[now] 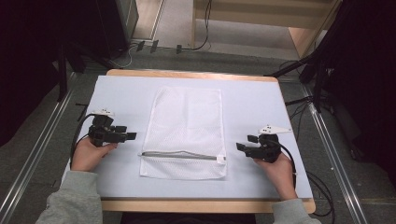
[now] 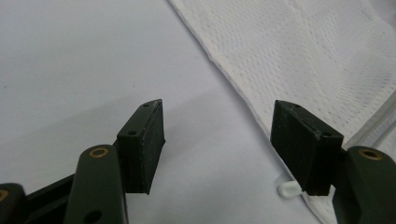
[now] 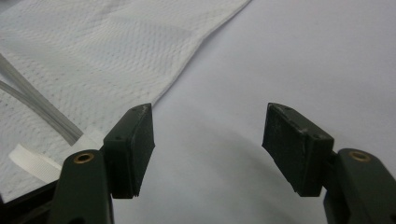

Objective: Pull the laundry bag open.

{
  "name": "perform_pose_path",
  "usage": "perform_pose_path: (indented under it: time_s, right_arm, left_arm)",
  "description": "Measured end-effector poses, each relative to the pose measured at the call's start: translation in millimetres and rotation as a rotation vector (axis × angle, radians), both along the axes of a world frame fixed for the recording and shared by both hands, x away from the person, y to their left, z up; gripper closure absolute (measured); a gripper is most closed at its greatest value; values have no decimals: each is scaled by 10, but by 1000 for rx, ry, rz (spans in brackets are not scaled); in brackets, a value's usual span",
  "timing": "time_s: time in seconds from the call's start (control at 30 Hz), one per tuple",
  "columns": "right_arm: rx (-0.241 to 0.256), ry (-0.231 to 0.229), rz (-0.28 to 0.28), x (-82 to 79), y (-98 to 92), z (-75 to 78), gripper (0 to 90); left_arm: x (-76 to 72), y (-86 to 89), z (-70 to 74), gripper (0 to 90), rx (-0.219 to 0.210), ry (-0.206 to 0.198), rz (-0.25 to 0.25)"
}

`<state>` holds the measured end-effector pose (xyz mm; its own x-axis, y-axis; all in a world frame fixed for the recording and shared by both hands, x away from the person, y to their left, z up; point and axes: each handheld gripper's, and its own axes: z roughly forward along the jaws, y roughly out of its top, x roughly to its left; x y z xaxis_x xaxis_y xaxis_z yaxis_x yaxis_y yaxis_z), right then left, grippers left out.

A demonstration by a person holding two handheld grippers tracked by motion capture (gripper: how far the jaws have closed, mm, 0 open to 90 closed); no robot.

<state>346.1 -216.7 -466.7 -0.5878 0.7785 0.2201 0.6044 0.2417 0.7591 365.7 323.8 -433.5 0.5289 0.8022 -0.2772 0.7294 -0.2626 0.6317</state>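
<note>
1. A table [image 1: 205, 74] with a light wood edge stands in the room. A pale blue-white sheet [image 1: 261, 107] covers almost all of its top.
2. The floor [image 1: 42, 140] around the table is grey. Metal rails [image 1: 329, 149] run along it on both sides. Black cables [image 1: 205, 32] lie on the floor past the far edge, near a light wooden shelf [image 1: 303, 28]. The far corners of the room are very dark, and what stands there is hard to make out.
3. A white mesh bag [image 1: 187, 126] lies flat in the middle of the sheet. A grey zipper [image 1: 182, 156] runs across it near the person's end. A small white tab [image 1: 220, 159] sits at the right end of the zipper.
4. The left gripper [image 1: 131, 136] is held just left of the bag, low over the sheet. Its jaws are spread wide apart and hold nothing. In the left gripper view, the bag's edge [image 2: 243, 100] runs between the two jaws, and a small white loop [image 2: 289, 189] peeks out by one jaw. Part of that loop is hidden behind the jaw.
5. The right gripper [image 1: 240, 145] is held just right of the bag, near the zipper end. Its jaws are also wide apart and hold nothing. In the right gripper view, a white ribbon tab [image 3: 32, 163] is partly hidden behind one jaw.
6. The person's grey sleeves [image 1: 74, 200] are cut off at the bottom of the high view.
</note>
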Motion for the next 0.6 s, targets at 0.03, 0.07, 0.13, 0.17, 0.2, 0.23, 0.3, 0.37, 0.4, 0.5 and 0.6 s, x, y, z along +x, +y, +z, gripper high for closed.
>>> perform_pose_path:
  time_s: [0.03,0.07,0.13,0.17,0.2,0.23,0.3,0.37,0.4,0.5,0.6]
  right_arm:
    - [-2,0,-5,3,-17,-4,345]
    - [-1,2,-10,3,-26,-5,344]
    - [-1,1,-20,10,-52,-12,344]
    - [-2,2,-26,11,-59,-15,344]
    - [-4,6,-30,9,-63,-16,344]
    - [-1,7,-32,10,-65,-20,344]
    - [-6,6,-33,10,-67,-25,344]
    - [-8,6,-33,10,-70,-28,344]
    - [-9,6,-33,9,-70,-31,344]
    - [-10,8,-36,7,-69,-34,344]
    - [-9,18,-37,3,-64,-36,344]
  left_arm:
    - [5,2,-2,358,2,0,2]
    - [11,3,-6,358,2,0,4]
    - [20,-1,-13,357,5,6,5]
    - [24,-3,-16,357,9,5,7]
    - [28,-7,-20,356,7,7,8]
    - [32,-10,-22,356,9,8,8]
    - [38,-15,-27,353,12,13,11]
    - [45,-17,-31,347,15,15,14]
    - [48,-18,-33,343,14,17,16]
    - [55,-22,-40,336,13,18,16]
    - [61,-26,-44,334,16,18,13]
